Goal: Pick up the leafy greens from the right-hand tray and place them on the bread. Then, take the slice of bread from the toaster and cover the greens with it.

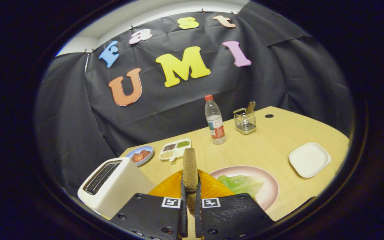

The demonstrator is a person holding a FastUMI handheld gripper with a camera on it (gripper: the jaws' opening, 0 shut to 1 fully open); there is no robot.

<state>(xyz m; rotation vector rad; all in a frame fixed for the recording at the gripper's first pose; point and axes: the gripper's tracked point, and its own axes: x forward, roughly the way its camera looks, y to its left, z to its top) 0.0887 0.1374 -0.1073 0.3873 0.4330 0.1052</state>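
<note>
the gripper (190, 200) is clenched on a slice of bread (189, 170), both fingers pressing its flat faces so the slice stands upright on edge between them, its top rising past the fingertips. the gripper sits level, pointing toward the far wall, raised above the wooden table (265, 146). under the slice is an orange plate (168, 188); just right of it a pink plate (265, 186) holds the leafy greens (240, 183). the white toaster (112, 186) stands near left, slots up. farther off are a blue dish (140, 155), a divided tray (175, 149), a water bottle (214, 120), a wire holder (245, 120) and, to the right, a white square plate (309, 159).
</note>
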